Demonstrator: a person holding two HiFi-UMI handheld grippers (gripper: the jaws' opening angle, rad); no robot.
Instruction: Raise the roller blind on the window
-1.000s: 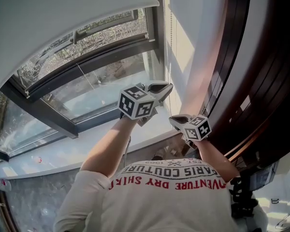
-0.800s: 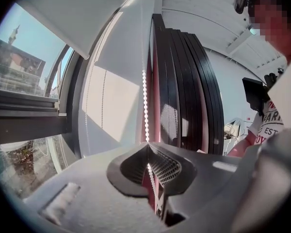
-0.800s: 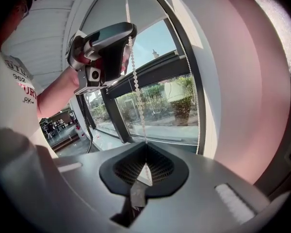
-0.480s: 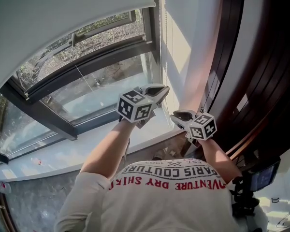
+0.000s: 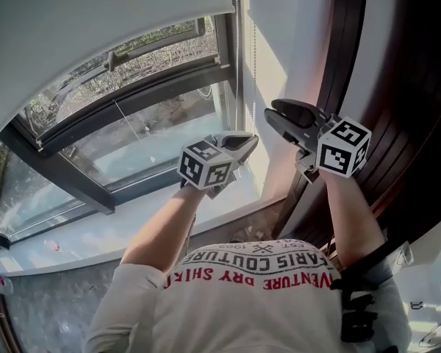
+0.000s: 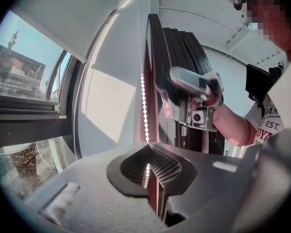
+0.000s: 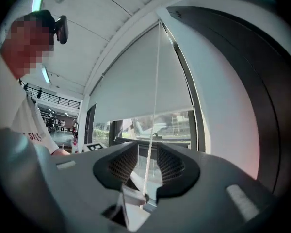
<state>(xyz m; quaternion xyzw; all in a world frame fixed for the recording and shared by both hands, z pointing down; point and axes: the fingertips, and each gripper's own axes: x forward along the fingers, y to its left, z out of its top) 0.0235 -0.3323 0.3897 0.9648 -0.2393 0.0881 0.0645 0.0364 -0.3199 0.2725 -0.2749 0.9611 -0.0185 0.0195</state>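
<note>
We have the left gripper (image 5: 248,140) clamped tight on the bead chain (image 6: 144,96), jaws fully together with the beads running in at the tips. We read that as the anchor: it holds tension so the roller blind (image 5: 95,28) can't slip while the other hand regrips.

The right gripper (image 7: 146,161) sits higher up by the same reveal. Its jaws are wide apart and have just been opening. The chain runs through the gap with the pads off it, so it grips nothing. To us it looks lined up for the next grab above the left.

The blind covers the upper part of the window (image 5: 154,123). The lower glass and sill (image 5: 132,226) are exposed, so it's partly raised and probably has more to go.

Gaps on our side:
- the head view cuts off the roller at the top
- the chain's bottom loop isn't visible in any view
- in the head view the chain is a faint line on the sunlit wall (image 5: 279,43), hard to trace to either gripper
- we can't tell if both grippers are on the same strand
</note>
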